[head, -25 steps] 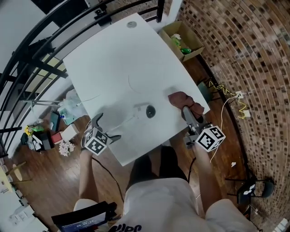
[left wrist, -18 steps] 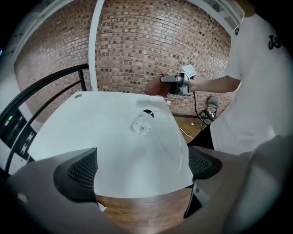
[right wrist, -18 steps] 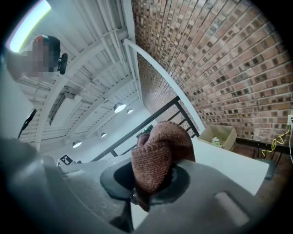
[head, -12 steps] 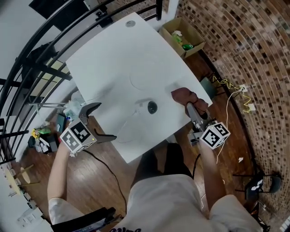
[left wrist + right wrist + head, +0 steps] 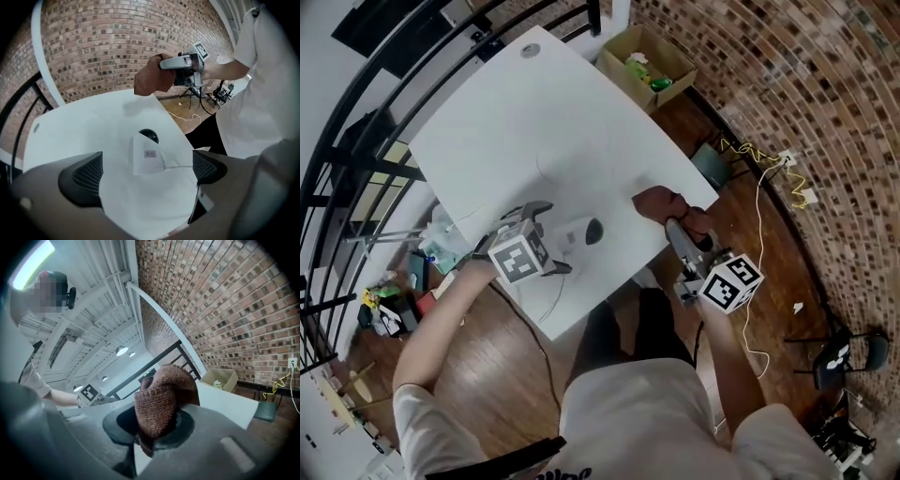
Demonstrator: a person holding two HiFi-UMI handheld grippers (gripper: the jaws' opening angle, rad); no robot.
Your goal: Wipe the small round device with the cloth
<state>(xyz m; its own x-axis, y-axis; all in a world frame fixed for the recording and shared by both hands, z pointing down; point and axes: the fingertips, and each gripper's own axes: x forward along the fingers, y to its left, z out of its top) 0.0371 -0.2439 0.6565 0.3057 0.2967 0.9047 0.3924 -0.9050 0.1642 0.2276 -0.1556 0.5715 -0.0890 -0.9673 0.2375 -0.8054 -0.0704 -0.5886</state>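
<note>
White table [image 5: 562, 122] bears device [image 5: 149, 153] before spread left tongs [image 5: 145, 172]; right tongs [image 5: 154, 427] pinch cloth [image 5: 159, 399].

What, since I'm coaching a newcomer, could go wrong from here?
The device sits loose near the edge of the table, just ahead of the open left gripper; wiping with the cloth before it's clamped might push it off. Its thin cable runs toward one jaw and could snag.

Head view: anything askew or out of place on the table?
Nothing spilled or broken. The small round device seems to lie tipped, its labelled white face toward the open left gripper; the right gripper clamps the cloth near the table's edge.
</note>
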